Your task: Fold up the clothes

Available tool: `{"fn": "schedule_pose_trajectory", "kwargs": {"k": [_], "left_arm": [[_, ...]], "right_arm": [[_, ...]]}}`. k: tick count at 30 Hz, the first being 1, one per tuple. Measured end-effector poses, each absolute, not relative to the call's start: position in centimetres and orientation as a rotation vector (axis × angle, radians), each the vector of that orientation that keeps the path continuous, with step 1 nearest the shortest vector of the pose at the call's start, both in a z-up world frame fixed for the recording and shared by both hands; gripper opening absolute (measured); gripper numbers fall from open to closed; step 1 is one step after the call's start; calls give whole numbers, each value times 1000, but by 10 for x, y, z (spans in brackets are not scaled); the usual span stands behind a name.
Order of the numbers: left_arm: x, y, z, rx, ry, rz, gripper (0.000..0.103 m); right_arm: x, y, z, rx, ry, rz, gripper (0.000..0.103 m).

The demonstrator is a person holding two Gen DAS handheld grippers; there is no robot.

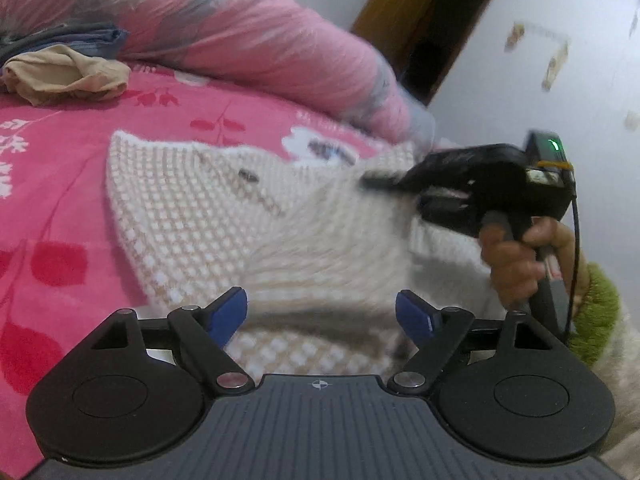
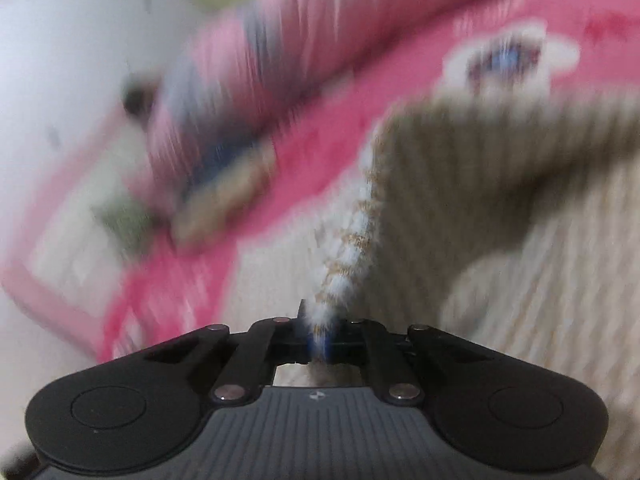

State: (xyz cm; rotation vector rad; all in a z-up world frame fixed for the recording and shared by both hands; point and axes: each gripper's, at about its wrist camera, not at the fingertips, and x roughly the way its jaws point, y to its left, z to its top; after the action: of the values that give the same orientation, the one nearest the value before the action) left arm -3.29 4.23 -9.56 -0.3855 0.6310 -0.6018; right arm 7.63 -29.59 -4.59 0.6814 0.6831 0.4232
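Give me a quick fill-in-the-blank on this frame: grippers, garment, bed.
1. The right hand-held gripper is shut on an edge of the cream knitted ____.
2. The left hand-held gripper stands ____, with nothing between its blue pads.
3. The garment lies on a ____ floral bedsheet.
4. A crumpled ____ cloth lies on the sheet beside the rolled pink quilt.

Missing: sweater; open; pink; beige

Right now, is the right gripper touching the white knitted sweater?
Touching. In the right wrist view, the right gripper is shut on an edge of the white knitted sweater, with the fabric pinched between its blue pads.
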Motion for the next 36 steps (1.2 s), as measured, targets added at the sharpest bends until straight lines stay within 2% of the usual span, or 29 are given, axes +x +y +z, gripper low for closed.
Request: {"fn": "schedule_pose_trajectory", "kwargs": {"k": [3, 6, 8, 14, 17, 19, 20, 22, 23, 25, 26, 27, 32, 33, 36], "left_arm": [[-24, 47, -96, -546, 668, -691, 88], [-18, 28, -91, -512, 678, -725, 88], [-15, 9, -87, -446, 670, -735, 88], [8, -64, -86, -264, 730, -811, 87], [22, -100, -89, -214, 778, -845, 76], [31, -118, -92, -210, 810, -867, 57], [34, -126, -93, -211, 821, -875, 52], [38, -141, -93, -214, 834, -884, 35], [39, -147, -92, -210, 837, -885, 32], [36, -154, -87, -187, 818, -874, 15], [35, -151, -84, -198, 800, -875, 10], [33, -145, -81, -229, 783, -883, 7], [24, -102, -63, -440, 751, -881, 6], [24, -86, -59, -501, 732, -859, 1], [20, -25, -41, -653, 571, -746, 0]], "right_arm": [[65, -354, -12, 790, 441, 277, 5], [44, -409, 2, 815, 290, 64, 6], [23, -443, -9, 840, 263, -79, 7], [-51, -519, -100, 1127, 318, -285, 7], [-83, -529, -131, 1191, 322, -336, 7], [-104, -537, -146, 1241, 325, -346, 7], [-113, -543, -152, 1268, 326, -337, 7], [-125, -542, -164, 1317, 337, -306, 8], [-130, -541, -169, 1338, 342, -293, 9], [-138, -540, -178, 1383, 347, -262, 10], [-140, -540, -182, 1407, 345, -245, 12], [-139, -542, -184, 1437, 336, -227, 15], [-125, -547, -178, 1477, 320, -154, 18], [-120, -547, -172, 1461, 328, -151, 19], [-100, -550, -152, 1405, 334, -132, 21]]}}
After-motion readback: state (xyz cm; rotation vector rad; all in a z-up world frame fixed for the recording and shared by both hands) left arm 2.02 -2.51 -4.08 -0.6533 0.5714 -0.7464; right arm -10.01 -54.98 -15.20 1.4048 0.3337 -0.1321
